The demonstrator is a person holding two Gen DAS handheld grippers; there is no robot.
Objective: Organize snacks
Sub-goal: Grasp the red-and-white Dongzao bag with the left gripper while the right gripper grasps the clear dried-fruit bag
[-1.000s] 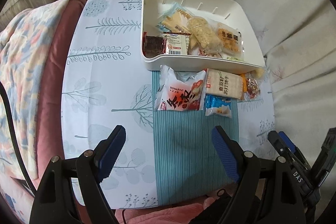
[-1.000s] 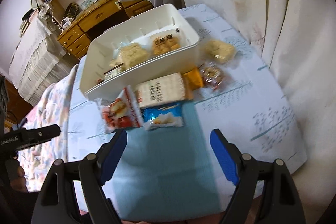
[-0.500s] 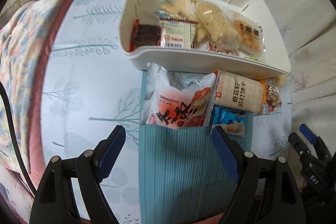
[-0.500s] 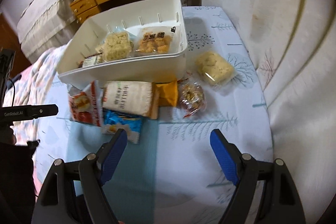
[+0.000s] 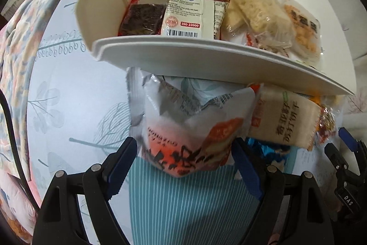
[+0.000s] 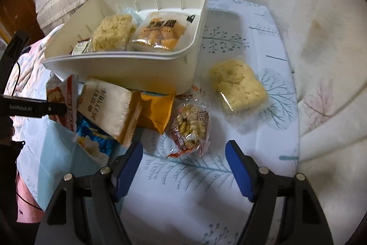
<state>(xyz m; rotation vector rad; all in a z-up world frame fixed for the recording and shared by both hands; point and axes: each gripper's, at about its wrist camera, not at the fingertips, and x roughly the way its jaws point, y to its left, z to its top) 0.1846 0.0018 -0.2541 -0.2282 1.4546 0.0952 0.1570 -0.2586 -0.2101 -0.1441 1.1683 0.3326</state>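
The left gripper (image 5: 184, 159) stands wide around the red-and-white snack bag (image 5: 195, 130) at lower centre, apparently not yet pressing it. The right gripper (image 6: 183, 156) is closing, empty, below the nut snack (image 6: 191, 126); the white bin (image 6: 128, 66) fills the upper left.

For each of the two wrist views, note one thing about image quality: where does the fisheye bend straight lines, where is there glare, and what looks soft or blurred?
Left wrist view: the white bin's straight front rim bows into an arc, glare whitens the red-and-white snack bag, and its print is soft. Right wrist view: corners go black, the blue packet at left is smeared, and the nut bar is sharper.
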